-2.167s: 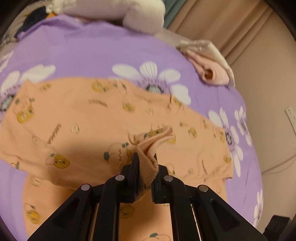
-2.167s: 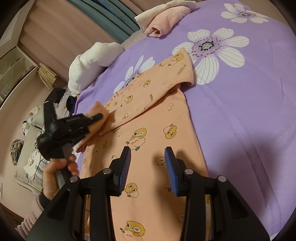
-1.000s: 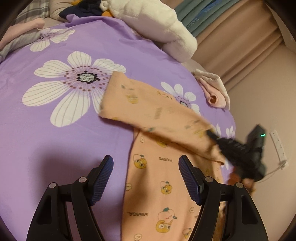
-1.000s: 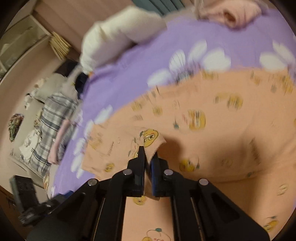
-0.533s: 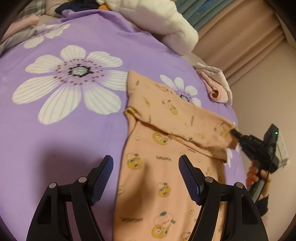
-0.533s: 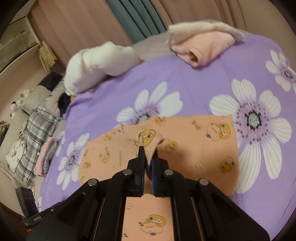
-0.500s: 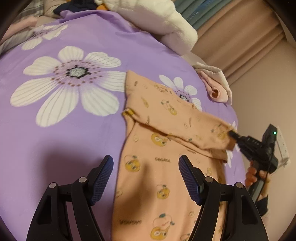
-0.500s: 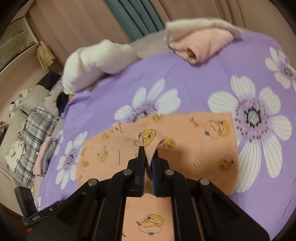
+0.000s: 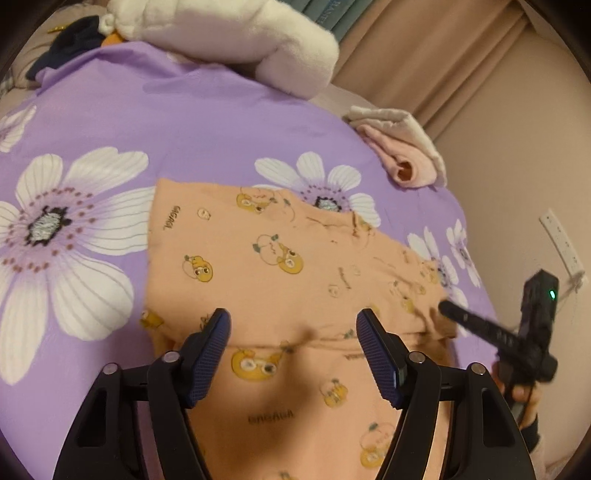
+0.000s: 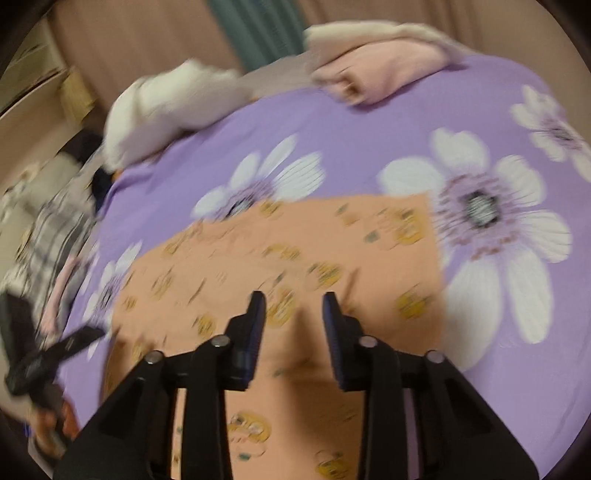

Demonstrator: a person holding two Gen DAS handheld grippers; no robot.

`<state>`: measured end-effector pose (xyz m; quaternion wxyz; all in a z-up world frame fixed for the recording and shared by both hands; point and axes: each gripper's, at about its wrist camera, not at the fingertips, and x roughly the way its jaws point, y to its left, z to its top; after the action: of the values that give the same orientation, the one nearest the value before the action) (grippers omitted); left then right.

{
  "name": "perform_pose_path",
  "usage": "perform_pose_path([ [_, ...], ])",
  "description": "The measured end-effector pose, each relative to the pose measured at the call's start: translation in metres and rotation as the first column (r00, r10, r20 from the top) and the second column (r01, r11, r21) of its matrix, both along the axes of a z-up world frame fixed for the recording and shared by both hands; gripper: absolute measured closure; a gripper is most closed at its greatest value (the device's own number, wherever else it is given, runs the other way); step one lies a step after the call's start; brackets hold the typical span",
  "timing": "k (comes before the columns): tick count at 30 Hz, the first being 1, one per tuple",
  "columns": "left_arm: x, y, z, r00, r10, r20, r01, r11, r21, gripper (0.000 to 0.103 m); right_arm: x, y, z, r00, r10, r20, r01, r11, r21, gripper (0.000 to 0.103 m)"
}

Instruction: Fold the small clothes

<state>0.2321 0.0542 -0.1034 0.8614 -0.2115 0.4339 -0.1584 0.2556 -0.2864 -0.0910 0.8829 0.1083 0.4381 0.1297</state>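
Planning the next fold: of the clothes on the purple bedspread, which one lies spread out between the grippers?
The orange cartoon-print garment, flat under both grippers. The pink garment sits already folded at the bedspread's far edge.

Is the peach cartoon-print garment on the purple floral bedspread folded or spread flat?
Folded in part: the peach cartoon-print garment has an upper layer doubled across its lower part, ending in a ridge. Both grippers are clear of it.

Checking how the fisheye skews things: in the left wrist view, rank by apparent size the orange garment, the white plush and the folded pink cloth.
1. Orange garment, largest by far, though nearest the lens.
2. White plush, partly cut off at the frame top.
3. Folded pink cloth, smallest, and far off.
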Motion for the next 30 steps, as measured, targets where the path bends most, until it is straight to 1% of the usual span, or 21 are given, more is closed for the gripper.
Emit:
perform_pose_path([
  [2,0.005,0.0,-0.01,1.0,0.013,-0.027,-0.012,1.0,0.023,0.04,-0.001,0.007,-0.013,0.999,0.024,-0.024,-0.025,0.999,-0.031,0.079],
  [4,0.008,0.002,-0.021,0.998,0.027,-0.062,-0.025,0.999,0.041,0.04,0.0,0.009,-0.024,0.999,0.019,-0.049,-0.022,0.998,-0.056,0.08],
  [6,0.007,0.007,-0.029,0.996,0.029,-0.082,-0.026,0.999,0.027,0.04,0.001,0.007,-0.033,0.998,0.008,-0.06,-0.012,0.998,-0.062,0.082],
  [9,-0.003,0.01,-0.022,0.995,0.043,-0.086,-0.041,0.999,0.016,0.04,-0.004,0.006,-0.032,0.998,0.002,-0.056,-0.006,0.998,-0.067,0.081],
  [10,-0.011,0.012,-0.017,0.996,0.04,-0.08,-0.04,0.999,-0.001,0.04,-0.007,0.006,-0.03,0.998,0.001,-0.057,-0.004,0.998,-0.065,0.076],
  [12,-0.027,0.014,-0.011,0.998,0.024,-0.055,-0.026,0.999,-0.03,0.04,-0.018,0.007,-0.022,0.999,0.019,-0.045,-0.021,0.999,-0.046,0.076],
  [14,-0.048,0.017,-0.005,0.999,0.012,-0.039,-0.013,0.999,-0.031,0.04,-0.032,0.009,-0.014,0.999,0.042,-0.025,-0.044,0.998,-0.045,0.072],
  [16,-0.072,0.026,0.0,0.999,0.011,-0.036,-0.012,0.999,-0.034,0.037,-0.052,0.008,-0.007,0.998,0.06,-0.005,-0.061,0.997,-0.04,0.063],
  [17,-0.08,0.03,0.001,0.999,0.013,-0.033,-0.014,0.999,-0.04,0.034,-0.062,0.005,-0.003,0.998,0.065,0.003,-0.065,0.997,-0.033,0.061],
  [19,-0.107,0.047,0.005,0.999,0.043,-0.016,-0.044,0.997,-0.057,0.03,-0.08,-0.002,0.001,0.998,0.059,0.016,-0.058,0.998,-0.018,0.054],
  [20,-0.116,0.053,0.006,0.998,0.059,-0.012,-0.06,0.996,-0.06,0.03,-0.09,-0.007,0.003,0.999,0.049,0.023,-0.049,0.999,-0.007,0.052],
  [21,-0.127,0.061,0.007,0.997,0.082,-0.011,-0.082,0.995,-0.061,0.029,-0.1,-0.013,0.004,0.999,0.036,0.027,-0.036,0.999,0.009,0.047],
  [22,-0.138,0.068,0.006,0.995,0.099,-0.016,-0.1,0.993,-0.065,0.027,-0.111,-0.02,0.004,1.0,0.02,0.024,-0.021,0.999,0.031,0.044],
  [23,-0.146,0.073,0.005,0.994,0.109,-0.026,-0.11,0.991,-0.074,0.024,-0.12,-0.026,0.003,1.0,0.007,0.017,-0.008,0.999,0.045,0.043],
  [25,-0.162,0.083,0.002,0.992,0.116,-0.048,-0.121,0.987,-0.11,0.024,-0.138,-0.04,-0.001,1.0,-0.03,-0.002,0.03,0.997,0.066,0.043],
  [27,-0.171,0.089,0.0,0.992,0.114,-0.062,-0.122,0.981,-0.149,0.024,-0.153,-0.052,-0.005,0.998,-0.066,-0.026,0.067,0.995,0.068,0.042],
  [30,-0.18,0.092,-0.006,0.989,0.117,-0.092,-0.132,0.975,-0.179,0.023,-0.173,-0.067,-0.008,0.994,-0.098,-0.049,0.102,0.991,0.083,0.042],
])
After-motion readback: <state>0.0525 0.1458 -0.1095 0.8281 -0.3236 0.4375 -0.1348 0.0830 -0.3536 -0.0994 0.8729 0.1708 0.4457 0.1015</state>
